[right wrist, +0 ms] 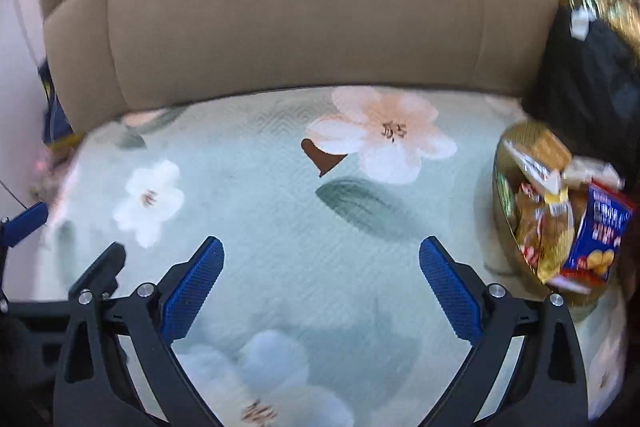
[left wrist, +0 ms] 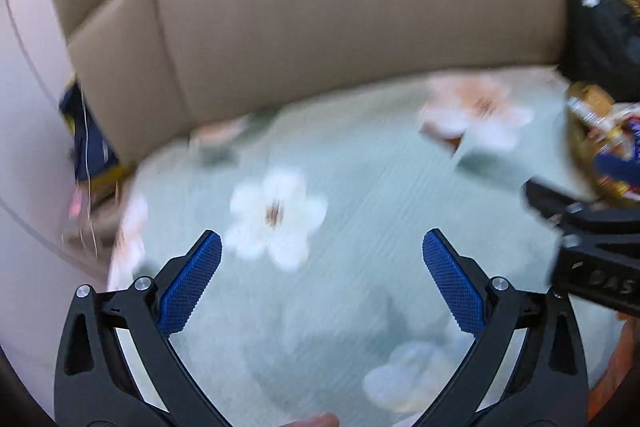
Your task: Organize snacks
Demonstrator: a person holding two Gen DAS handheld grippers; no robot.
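Snacks (right wrist: 560,219) are piled in a gold bowl (right wrist: 505,195) at the right side of the bed. A blue packet (right wrist: 600,231) with round crackers printed on it is seen at the bowl's right edge, and yellow wrapped packets (right wrist: 540,227) are packed beside it. The bowl is set on a pale green bed cover (right wrist: 304,227) with big white and pink flowers printed on it. Just behind the bowl, a black bag (right wrist: 592,79) with a shiny gold top is leaned near the tan padded headboard (right wrist: 288,19). At the far left, past the edge of the bed, something dark blue (left wrist: 90,147) is seen, but it is too blurred to be named.

Both tools are held over the bed cover, well apart from the bowl. The right hand-held gripper (right wrist: 322,259) is spread wide, and nothing is held between its blue pads (right wrist: 192,291). The left hand-held gripper (left wrist: 322,253) is spread wide too, and nothing is held in it. The left view is blurred.
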